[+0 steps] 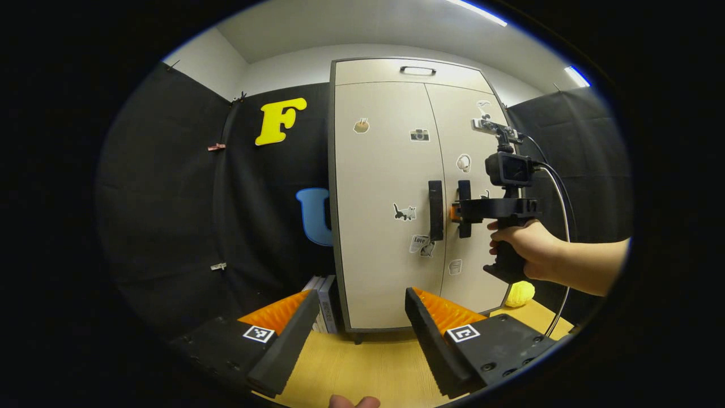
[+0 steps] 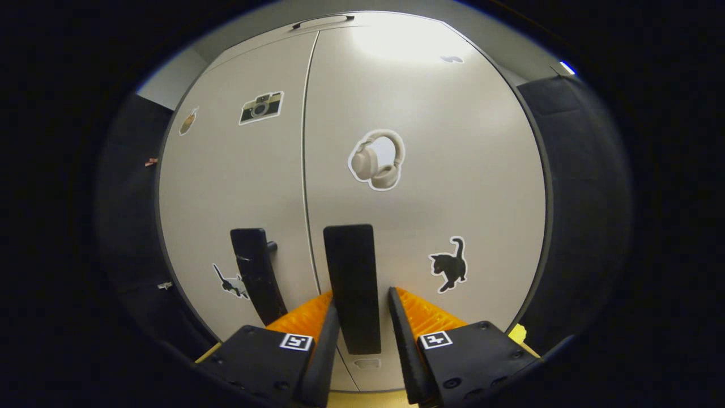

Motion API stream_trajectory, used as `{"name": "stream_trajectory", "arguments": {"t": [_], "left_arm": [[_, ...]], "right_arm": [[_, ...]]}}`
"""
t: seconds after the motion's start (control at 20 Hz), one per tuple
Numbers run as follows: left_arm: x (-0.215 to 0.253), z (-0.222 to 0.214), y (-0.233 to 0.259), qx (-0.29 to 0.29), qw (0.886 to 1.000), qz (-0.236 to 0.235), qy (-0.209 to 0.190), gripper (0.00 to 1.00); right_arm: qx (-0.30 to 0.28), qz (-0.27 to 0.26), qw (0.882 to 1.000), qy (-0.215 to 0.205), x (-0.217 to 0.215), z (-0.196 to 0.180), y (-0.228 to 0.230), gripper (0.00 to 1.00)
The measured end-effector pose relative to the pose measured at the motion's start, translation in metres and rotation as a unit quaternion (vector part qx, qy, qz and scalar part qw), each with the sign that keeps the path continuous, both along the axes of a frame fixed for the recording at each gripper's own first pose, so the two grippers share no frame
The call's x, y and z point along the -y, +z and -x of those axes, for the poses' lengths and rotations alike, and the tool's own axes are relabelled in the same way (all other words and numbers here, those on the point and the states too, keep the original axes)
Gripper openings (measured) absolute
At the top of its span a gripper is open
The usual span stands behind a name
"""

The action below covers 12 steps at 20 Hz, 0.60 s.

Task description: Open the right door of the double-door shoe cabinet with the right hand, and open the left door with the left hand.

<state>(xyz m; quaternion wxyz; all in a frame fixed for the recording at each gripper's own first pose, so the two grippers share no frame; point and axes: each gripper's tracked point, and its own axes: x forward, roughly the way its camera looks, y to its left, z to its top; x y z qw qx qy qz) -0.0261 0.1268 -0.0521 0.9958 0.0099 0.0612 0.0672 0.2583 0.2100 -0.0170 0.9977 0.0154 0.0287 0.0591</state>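
While the right gripper straddles the right door's handle, fingers close beside it, full contact unclear, the left gripper hangs open, well back. Cabinet: upright on table, doors shut. Rigid hinged panels, likely light; hold by stiff vertical handles.

One readable text: the word "Love" on a small paper-like sticker low on the left door of the shoe cabinet, in the left gripper view. Other stickers on the doors carry pictures, no legible words.
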Motion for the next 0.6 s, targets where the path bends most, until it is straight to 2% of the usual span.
{"name": "stream_trajectory", "arguments": {"t": [0.05, 0.1, 0.15, 0.2, 0.25, 0.6], "left_arm": [[-0.001, 0.001, 0.0, 0.0, 1.0, 0.002, 0.001, 0.95], [-0.002, 0.001, 0.0, -0.001, 1.0, 0.001, 0.002, 0.95], [-0.003, 0.002, 0.001, -0.001, 1.0, 0.0, 0.004, 0.95], [-0.005, 0.004, 0.002, 0.0, 1.0, -0.002, 0.007, 0.95], [-0.005, 0.006, 0.003, 0.002, 1.0, -0.002, 0.008, 0.95], [-0.008, 0.013, 0.004, 0.0, 1.0, -0.007, 0.025, 0.95]], "right_arm": [[0.006, 0.005, 1.0, -0.002, -0.003, -0.001, 0.0, 0.53], [0.009, 0.017, 1.0, -0.006, -0.004, -0.006, -0.001, 0.36], [0.01, 0.028, 0.999, -0.011, -0.002, 0.001, 0.001, 0.31], [0.009, 0.032, 0.999, -0.013, -0.002, 0.002, 0.001, 0.31], [0.006, 0.028, 1.0, -0.012, -0.003, 0.003, 0.0, 0.24], [0.007, 0.02, 1.0, 0.016, 0.003, 0.026, 0.006, 0.24]]}}
